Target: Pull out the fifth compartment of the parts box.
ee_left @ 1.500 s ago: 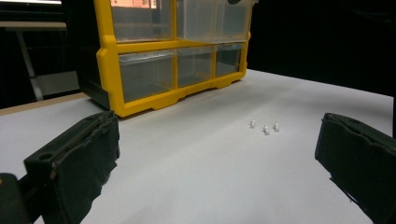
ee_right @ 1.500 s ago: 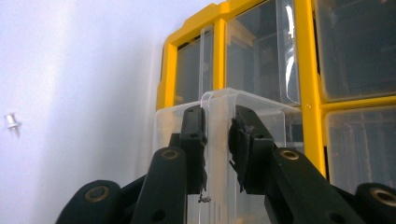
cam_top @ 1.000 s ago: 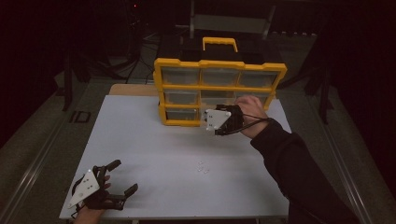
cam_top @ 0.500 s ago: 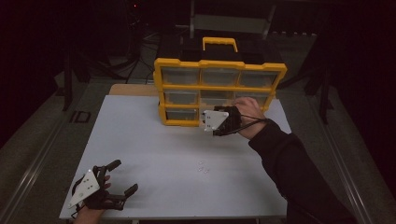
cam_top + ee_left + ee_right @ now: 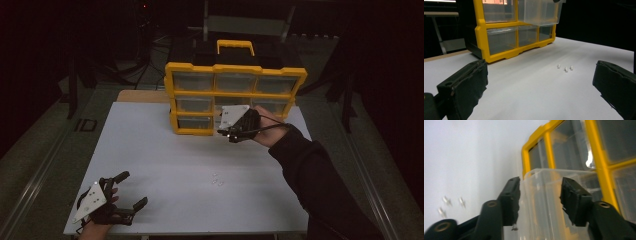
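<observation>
Resting at the worktop's [image 5: 165, 150] near-left corner, left gripper [image 5: 107, 202] has jaws spread, nothing between them. Mid-worktop: three small white parts [image 5: 565, 68], loose. Right gripper [image 5: 235, 125] at the yellow organizer [image 5: 235, 72], jaws either side of a clear drawer [image 5: 544, 202] partly pulled out; real pinch or not, cannot tell. Drawer looks light, thin, slick plastic: grip the front wall squarely.

Screws [image 5: 217, 179] lie before cabinet [image 5: 235, 75] — apart.
</observation>
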The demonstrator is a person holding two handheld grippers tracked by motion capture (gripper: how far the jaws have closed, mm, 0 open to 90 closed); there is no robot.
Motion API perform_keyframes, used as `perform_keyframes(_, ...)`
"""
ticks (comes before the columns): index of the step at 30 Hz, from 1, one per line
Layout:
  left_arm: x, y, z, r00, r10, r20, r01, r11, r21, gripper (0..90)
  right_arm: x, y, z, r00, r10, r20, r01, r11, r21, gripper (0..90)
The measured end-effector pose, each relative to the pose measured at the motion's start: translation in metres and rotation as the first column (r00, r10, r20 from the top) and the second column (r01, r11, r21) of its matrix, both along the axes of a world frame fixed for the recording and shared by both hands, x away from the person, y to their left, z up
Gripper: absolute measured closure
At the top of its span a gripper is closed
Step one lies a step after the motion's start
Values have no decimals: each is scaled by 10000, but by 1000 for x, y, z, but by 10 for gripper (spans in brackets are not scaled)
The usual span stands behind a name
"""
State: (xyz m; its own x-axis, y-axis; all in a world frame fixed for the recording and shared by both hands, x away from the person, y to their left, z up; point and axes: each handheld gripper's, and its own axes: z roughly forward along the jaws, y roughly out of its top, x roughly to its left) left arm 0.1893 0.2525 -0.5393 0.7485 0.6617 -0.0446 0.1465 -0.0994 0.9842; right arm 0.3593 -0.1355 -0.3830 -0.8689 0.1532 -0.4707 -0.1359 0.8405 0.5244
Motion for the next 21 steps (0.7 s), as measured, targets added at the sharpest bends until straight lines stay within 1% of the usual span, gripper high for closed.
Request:
perform_keyframes(1,0,0,0,10000,2,-1,-2,10000,-1,0,1,-4,4,9987,-408,-315,425,9976,542,437)
perform_keyframes(2,0,0,0,10000,2,-8,-2,10000,-13,0,2,-6,5,9974,-565,-438,598,9951,788,403)
perform_keyframes(4,0,0,0,10000,-8,-1,8,10000,-3,0,5,-12,9,9930,-1010,-619,1086,9849,1352,342)
perform_keyframes(5,0,0,0,10000,-13,2,13,10000,-1,0,6,-14,10,9890,-1238,-804,1351,9785,1556,333)
perform_keyframes(6,0,0,0,10000,-13,2,13,10000,-1,0,6,-14,10,9890,-1238,-804,1351,9785,1556,333)
perform_keyframes(7,0,0,0,10000,-9,3,9,10000,-7,0,7,-16,11,9867,-1396,-832,1521,9736,1702,317)
perform_keyframes(8,0,0,0,10000,-4,4,4,10000,2,0,8,-24,13,9757,-1879,-1127,2083,9549,2114,293)
perform_keyframes(11,0,0,0,10000,0,-5,0,10000,-2,0,9,-34,14,9615,-2281,-1529,2627,9264,2698,248)
perform_keyframes(12,0,0,0,10000,-2,-7,2,10000,-7,0,9,-37,14,9596,-2271,-1659,2669,9213,2827,233)
perform_keyframes(13,0,0,0,10000,-4,-10,4,10000,-7,0,8,-41,13,9565,-2379,-1689,2800,9113,3020,210)
perform_keyframes(14,0,0,0,10000,-4,-13,4,10000,-6,0,8,-44,13,9526,-2504,-1725,2943,9021,3155,209)
perform_keyframes(15,0,0,0,10000,-6,-17,6,10000,-3,0,7,-49,13,9483,-2576,-1855,3071,8926,3302,198)
perform_keyframes(16,0,0,0,10000,-3,-13,3,10000,-6,0,7,-52,13,9445,-2716,-1846,3211,8819,3453,190)
perform_keyframes(17,0,0,0,10000,-1,-17,1,10000,-13,0,6,-56,12,9411,-2757,-1955,3300,8747,3550,175)
perform_keyframes(18,0,0,0,10000,5,-19,-5,10000,-21,0,5,-59,12,9383,-2829,-1990,3393,8644,3711,161)
perform_keyframes(19,0,0,0,10000,8,-23,-8,10000,-23,0,4,-62,12,9360,-2910,-1982,3469,8588,3770,149)
perform_keyframes(21,0,0,0,10000,1,-22,-1,10000,-9,0,1,-69,11,9276,-3165,-1983,3713,8391,3977,126)
